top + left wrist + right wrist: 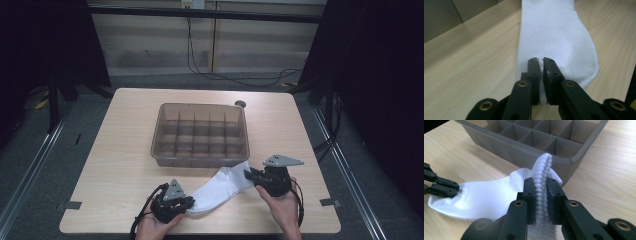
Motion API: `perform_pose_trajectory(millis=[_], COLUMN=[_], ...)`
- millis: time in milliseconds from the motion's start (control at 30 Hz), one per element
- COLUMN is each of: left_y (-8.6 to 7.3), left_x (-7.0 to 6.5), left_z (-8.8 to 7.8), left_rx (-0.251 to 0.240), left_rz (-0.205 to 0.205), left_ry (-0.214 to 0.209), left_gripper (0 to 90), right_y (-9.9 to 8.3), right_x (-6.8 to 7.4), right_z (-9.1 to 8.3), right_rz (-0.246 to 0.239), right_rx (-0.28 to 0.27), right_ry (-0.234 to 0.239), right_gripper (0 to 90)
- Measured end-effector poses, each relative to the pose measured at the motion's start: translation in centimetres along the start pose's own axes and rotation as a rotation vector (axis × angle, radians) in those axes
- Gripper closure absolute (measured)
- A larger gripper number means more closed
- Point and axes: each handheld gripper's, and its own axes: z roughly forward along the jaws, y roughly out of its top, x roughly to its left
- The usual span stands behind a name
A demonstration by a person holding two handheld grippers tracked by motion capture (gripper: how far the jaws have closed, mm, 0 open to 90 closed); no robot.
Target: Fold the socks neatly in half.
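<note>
Wood table (125,150): pale top, bare around the work; gives room to lay the sock flat before any fold.
Bin (200,134): grey, translucent, divided into cells, all apparently vacant; stands mid-table, just behind the sock.
Sock (220,187): white, lying on the near part of the table between the two grippers, cuff end touching or almost touching the bin's front wall.
Right gripper (541,202): clenched on the ribbed cuff, which stands up between its jaws.
Left gripper (541,75): clamped on the toe end, thin cloth pinched.
Step, judged: stretch, then fold or roll to fit one cell.
Advice: keep both grips, pull apart evenly and low, avoid snagging the bin rim.
Unclear: far cells' floors; table edge under the hands; small dark thing (240,104) behind the bin.
</note>
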Motion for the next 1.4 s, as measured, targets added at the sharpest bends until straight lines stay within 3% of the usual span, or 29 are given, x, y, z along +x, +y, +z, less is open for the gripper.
perform_pose_trajectory(millis=[200,367,700,900,1167,1400], left_y=[1.3,2.4,2.4,2.5,2.5,2.5], left_x=[-0.9,-1.2,-1.1,-0.9,-0.8,-0.8], left_z=[1.6,2.8,2.9,2.9,2.9,2.9], left_rx=[0.008,0.001,0.001,-0.007,-0.002,-0.009], left_rz=[0.024,0.006,0.003,-0.022,-0.017,-0.021], left_ry=[-0.026,-0.023,-0.028,-0.029,-0.024,-0.026], left_gripper=[87.1,87.3,86.8,84.4,84.3,84.3], right_y=[0.5,0.7,0.9,0.9,0.3,0.6], right_x=[0.4,1.6,4.4,5.9,6.2,5.8], right_z=[-0.6,-0.2,2.1,3.6,4.6,4.1], right_rz=[-0.011,-0.027,-0.085,-0.118,-0.117,-0.1], right_rx=[-0.015,-0.015,0.051,0.104,0.131,0.085], right_ry=[0.008,0.042,0.113,0.152,0.207,0.237], right_gripper=[79.5,79.4,79.3,78.5,68.4,59.5])
